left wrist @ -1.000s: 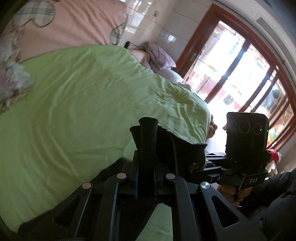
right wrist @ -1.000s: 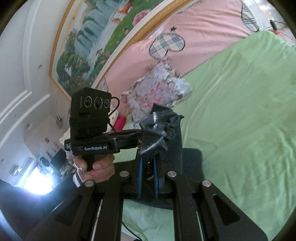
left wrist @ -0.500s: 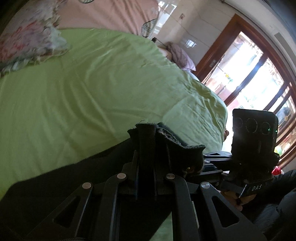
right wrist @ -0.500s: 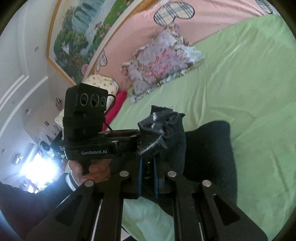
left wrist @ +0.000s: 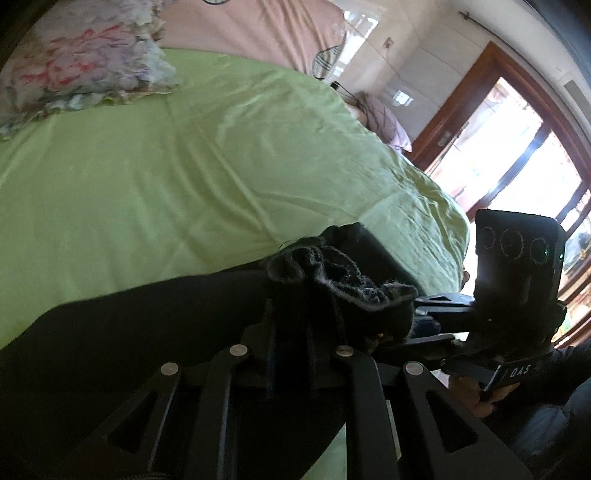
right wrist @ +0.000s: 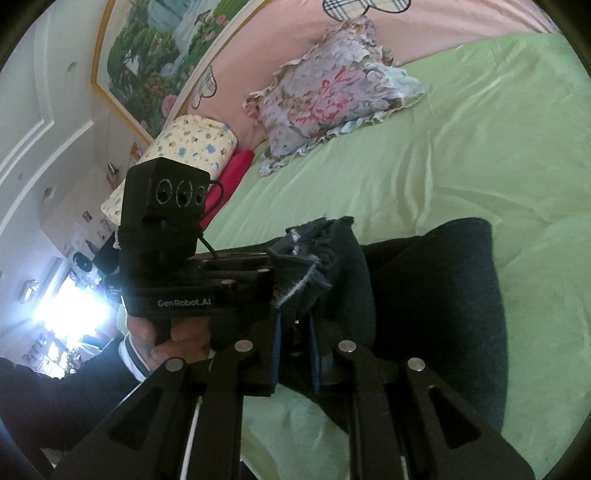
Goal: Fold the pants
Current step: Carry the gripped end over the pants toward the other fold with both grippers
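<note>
The dark pants (left wrist: pixel 122 332) lie partly on the green bed sheet (left wrist: pixel 184 177), with a bunched edge held up. My left gripper (left wrist: pixel 291 295) is shut on the bunched dark cloth; its fingertips are hidden in the fabric. My right gripper (right wrist: pixel 295 295) is shut on another bunched part of the pants (right wrist: pixel 436 295), with a pale frayed hem showing. The two grippers are close side by side: the right one appears in the left wrist view (left wrist: pixel 517 295), the left one in the right wrist view (right wrist: pixel 166 240).
A floral pillow (right wrist: pixel 325 99) lies at the head of the bed against a pink headboard (right wrist: pixel 461 22). A yellow patterned roll (right wrist: pixel 177 155) and a red cushion (right wrist: pixel 229 177) sit beside it. A bright glass door (left wrist: pixel 517 155) stands past the bed's edge.
Both grippers have swung forward and lower over the bed with the pants held. More of the dark cloth now lies spread on the sheet. The pillow has come into the left view.
</note>
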{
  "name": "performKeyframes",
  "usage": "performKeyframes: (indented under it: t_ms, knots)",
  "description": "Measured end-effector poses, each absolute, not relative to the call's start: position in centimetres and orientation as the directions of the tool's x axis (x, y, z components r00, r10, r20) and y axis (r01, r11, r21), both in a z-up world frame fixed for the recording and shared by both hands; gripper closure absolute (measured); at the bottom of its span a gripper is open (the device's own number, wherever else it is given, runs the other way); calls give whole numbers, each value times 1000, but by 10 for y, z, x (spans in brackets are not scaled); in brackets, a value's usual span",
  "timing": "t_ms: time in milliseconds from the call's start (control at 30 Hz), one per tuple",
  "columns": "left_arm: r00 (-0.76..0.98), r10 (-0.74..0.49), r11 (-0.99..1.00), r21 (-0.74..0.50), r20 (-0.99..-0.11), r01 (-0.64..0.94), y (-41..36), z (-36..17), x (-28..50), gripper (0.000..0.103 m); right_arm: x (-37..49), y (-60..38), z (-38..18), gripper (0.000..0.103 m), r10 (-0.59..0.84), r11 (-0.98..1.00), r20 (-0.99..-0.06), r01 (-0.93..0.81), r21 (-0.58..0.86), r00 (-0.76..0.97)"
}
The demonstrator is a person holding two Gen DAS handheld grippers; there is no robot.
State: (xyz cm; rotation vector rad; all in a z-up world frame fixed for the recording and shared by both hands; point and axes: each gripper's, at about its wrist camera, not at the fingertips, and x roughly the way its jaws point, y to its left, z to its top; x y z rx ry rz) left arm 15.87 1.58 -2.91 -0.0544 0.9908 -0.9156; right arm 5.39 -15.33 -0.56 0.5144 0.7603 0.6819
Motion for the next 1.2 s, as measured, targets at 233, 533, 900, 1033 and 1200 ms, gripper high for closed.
performKeyframes:
  t_ms: [233,533,900,1033,1200]
  knots:
    - [289,-649,719,-441,-704,537,65,-35,149,89,53,-133,-3,58,734,668,-463,-407,623,496]
    - [419,-577,813,-447,-701,373,124,-33,116,88,52,-110,-5,56,776,629,-466,-454,631,425]
    - [563,-516,839,-513,-646,180,187,-20,75,65,62,-83,28,56,808,588,-433,-540,602,398]
    - [604,-492,827,-553,-627,100,217,-22,58,65,75,-66,35,56,815,579,-441,-564,589,376]
    - [641,-452,818,-575,-620,20,246,-24,39,65,90,-41,38,56,828,555,-454,-591,586,327]
